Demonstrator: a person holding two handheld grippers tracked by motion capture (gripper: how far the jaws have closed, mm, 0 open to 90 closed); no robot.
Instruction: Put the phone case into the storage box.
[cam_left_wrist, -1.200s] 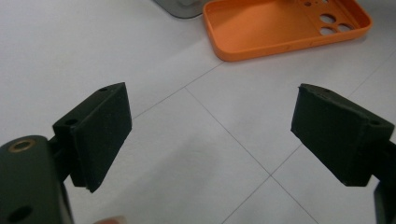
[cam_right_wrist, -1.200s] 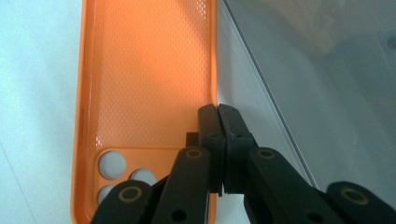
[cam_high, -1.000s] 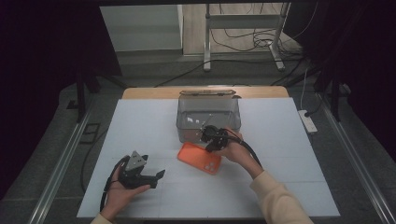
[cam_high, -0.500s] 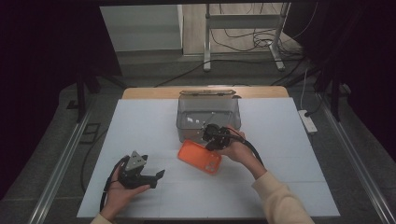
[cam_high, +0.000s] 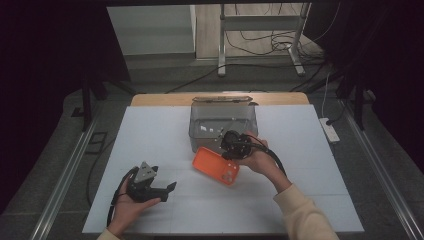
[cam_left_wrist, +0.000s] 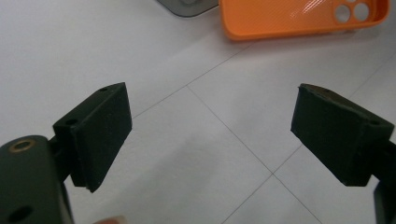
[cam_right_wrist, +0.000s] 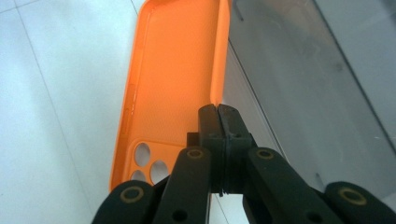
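Orange textured phone case (cam_right_wrist: 175, 88), 3 round cutouts

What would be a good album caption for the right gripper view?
Right gripper, jaws shut on the rim of an orange phone case, beside a clear plastic box.

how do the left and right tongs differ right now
The left tongs stand wide open with nothing between them; the right tongs are shut on the rim of the orange case. The left tongs rest low near the table's front left; the right tongs sit by the grey box. Both are black and hand-held.
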